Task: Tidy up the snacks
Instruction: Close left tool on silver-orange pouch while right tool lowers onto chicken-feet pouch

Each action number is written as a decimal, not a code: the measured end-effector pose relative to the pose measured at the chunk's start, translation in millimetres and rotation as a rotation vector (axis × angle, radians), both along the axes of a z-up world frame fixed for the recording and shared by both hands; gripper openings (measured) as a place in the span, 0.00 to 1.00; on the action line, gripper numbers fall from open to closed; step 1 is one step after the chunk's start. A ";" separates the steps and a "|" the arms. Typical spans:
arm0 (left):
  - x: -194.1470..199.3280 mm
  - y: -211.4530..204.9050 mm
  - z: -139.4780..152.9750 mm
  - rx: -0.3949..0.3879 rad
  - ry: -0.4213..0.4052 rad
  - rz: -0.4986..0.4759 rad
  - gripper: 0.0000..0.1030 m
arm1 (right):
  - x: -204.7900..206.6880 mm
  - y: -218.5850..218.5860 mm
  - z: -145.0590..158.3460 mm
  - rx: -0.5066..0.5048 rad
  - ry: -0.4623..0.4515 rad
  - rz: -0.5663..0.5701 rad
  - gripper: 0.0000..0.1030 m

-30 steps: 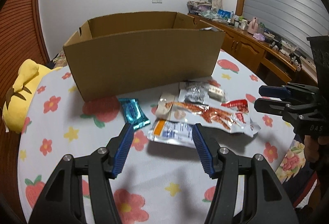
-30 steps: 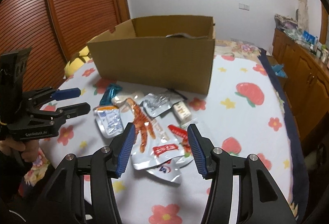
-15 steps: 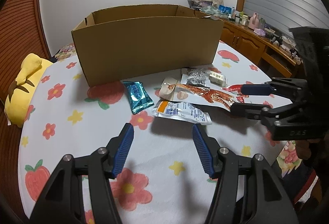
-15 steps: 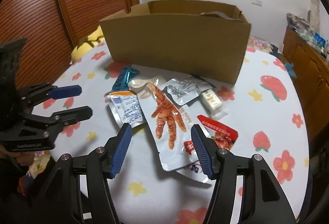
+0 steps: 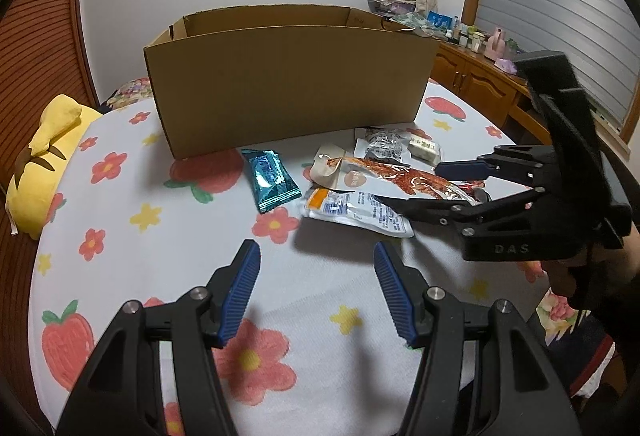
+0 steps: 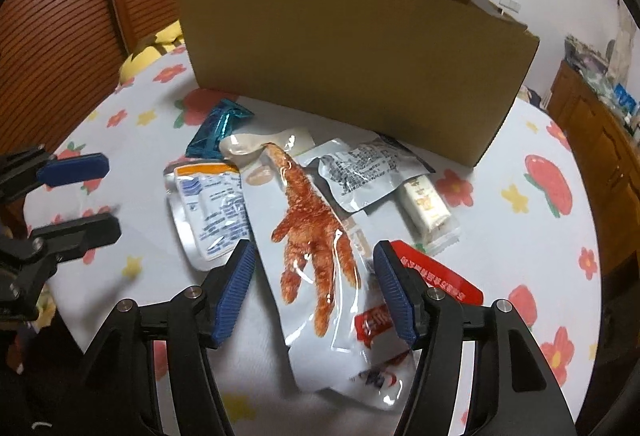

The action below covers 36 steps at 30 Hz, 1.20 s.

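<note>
Before cardboard box (image 6: pixel 352 64): right gripper (image 6: pixel 314 290) wide, straddling chicken-foot packet (image 6: pixel 316 236) for pickup; left gripper (image 5: pixel 316 296) wide, empty.

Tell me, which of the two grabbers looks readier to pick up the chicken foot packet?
Probably the right gripper: its open jaws already straddle the chicken foot packet. The left gripper hangs open over bare tablecloth, short of the snacks.

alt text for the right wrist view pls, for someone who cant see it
The open right tool straddles a clear chicken-foot snack pouch on a flower-print tablecloth. Other packets lie around it: a white one, a teal one, a grey one. A cardboard box stands behind them; the left tool is open at left.
</note>
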<state>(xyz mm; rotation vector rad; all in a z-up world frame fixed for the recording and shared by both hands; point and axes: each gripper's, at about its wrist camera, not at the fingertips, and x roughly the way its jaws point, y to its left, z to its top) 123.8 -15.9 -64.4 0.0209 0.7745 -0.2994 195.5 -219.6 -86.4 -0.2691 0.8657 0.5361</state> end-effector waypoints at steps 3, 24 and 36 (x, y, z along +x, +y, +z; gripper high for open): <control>-0.1 -0.9 -0.3 -0.001 0.001 -0.001 0.58 | 4.8 1.0 -2.8 0.005 0.007 0.001 0.61; 32.6 -16.7 -10.0 0.005 0.010 -0.039 0.62 | -6.8 -14.0 4.5 0.111 -0.006 0.012 0.43; 50.3 -25.8 -11.0 0.037 -0.003 -0.093 0.67 | -6.0 -23.7 -4.5 0.193 -0.013 0.012 0.44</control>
